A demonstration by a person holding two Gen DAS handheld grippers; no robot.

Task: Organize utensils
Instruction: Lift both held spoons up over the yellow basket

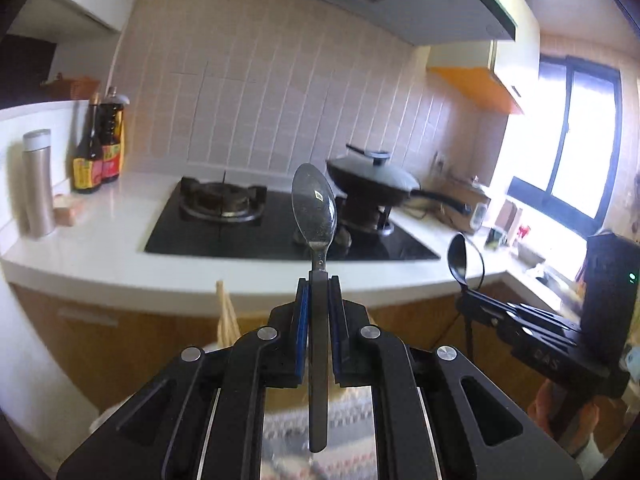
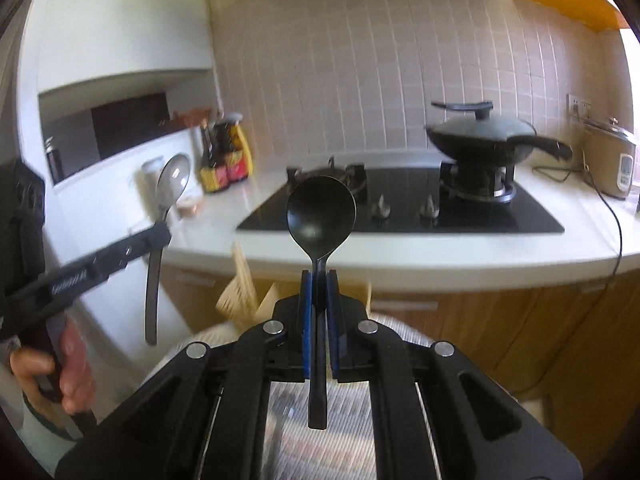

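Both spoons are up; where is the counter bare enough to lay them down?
Bare white counter lies between the bottles and the stove, and along the front edge before the stove. The right end by the rice cooker and its cord is crowded.

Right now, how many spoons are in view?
2. A silver spoon clamped in the left tongs, and a black spoon clamped in the right tongs. Others may be hidden below.

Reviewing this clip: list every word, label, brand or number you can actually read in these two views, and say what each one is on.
None can be read with confidence.
Right gripper, embossed letters on its side: possibly "DAS", uncertain.
Left gripper, pale lettering on its arm: too blurred to read.
Sauce bottles, red and yellow labels: print too small to read.
Rice cooker, front panel: too small to read.
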